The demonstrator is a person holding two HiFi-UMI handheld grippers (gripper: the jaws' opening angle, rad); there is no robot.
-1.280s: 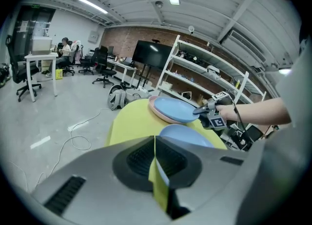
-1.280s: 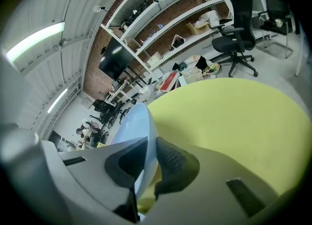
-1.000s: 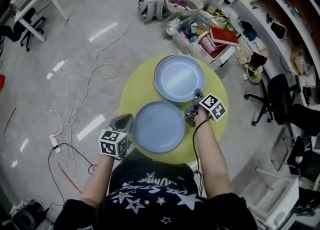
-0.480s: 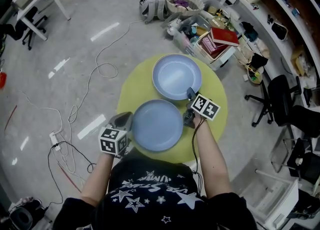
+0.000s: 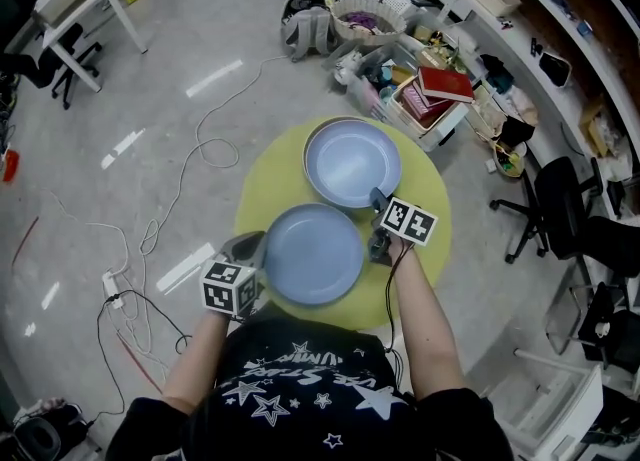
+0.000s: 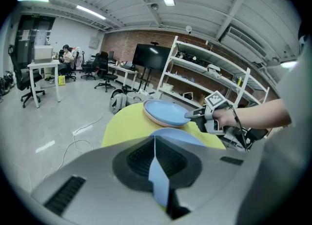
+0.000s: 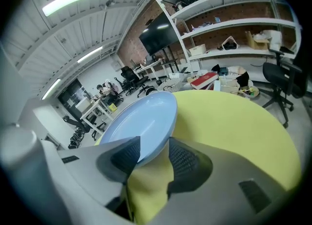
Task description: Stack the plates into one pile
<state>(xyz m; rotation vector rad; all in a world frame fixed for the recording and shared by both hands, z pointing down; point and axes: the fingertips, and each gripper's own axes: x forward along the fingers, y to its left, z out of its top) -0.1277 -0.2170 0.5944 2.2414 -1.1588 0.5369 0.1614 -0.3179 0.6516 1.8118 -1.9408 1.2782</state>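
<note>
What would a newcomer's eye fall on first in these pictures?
Two blue plates lie on a round yellow table, the far plate and the near plate. The left hand-held gripper is shut on the near plate's rim. The right hand-held gripper has just been opening its jaws, which stand apart with the far plate's rim between them.

far plate (image 5: 352,161), near plate (image 5: 313,253): smooth, faintly glossy, perhaps ceramic | table (image 5: 262,189): matt | floor (image 5: 150,79): shiny
</note>
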